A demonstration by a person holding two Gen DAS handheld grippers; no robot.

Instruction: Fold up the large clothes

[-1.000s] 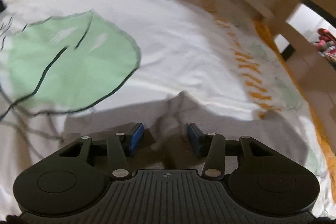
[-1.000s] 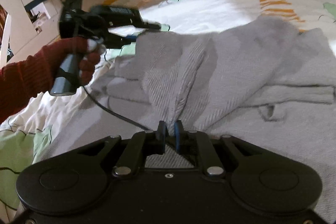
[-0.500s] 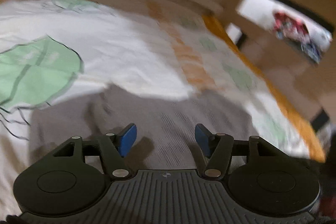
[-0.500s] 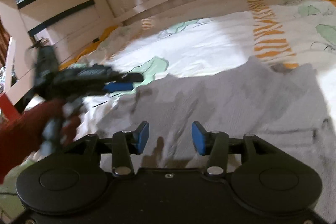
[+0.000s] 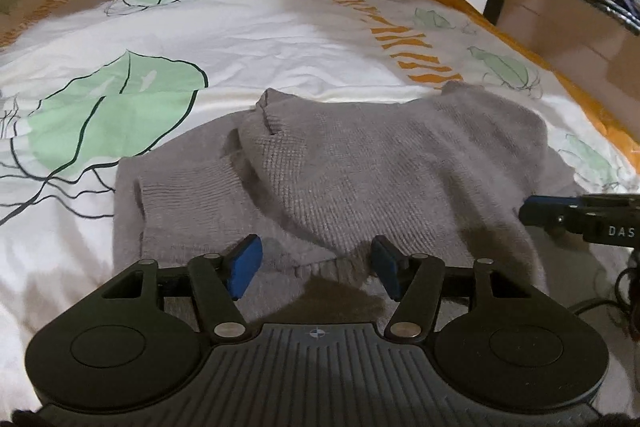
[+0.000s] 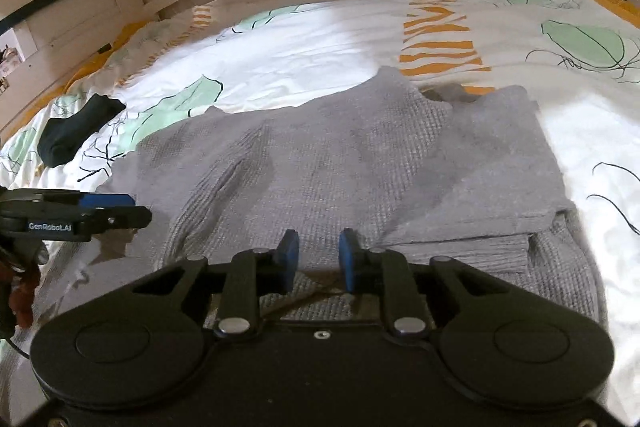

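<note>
Left wrist view: a grey knitted sweater (image 5: 360, 167) lies partly folded on a white bedsheet (image 5: 240, 39) printed with green leaves, its ribbed sleeve doubled across the body. Both the left gripper (image 5: 316, 267) and right gripper (image 6: 319, 259) hover over it, jaws spread, holding nothing.

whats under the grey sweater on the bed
The grey sweater lies on a white bedsheet printed with green leaves and orange stripes, which shows all around it. Its folded-over layers cover its own lower fabric; anything else beneath is hidden. Both grippers, left gripper and right gripper, hover open above.
</note>
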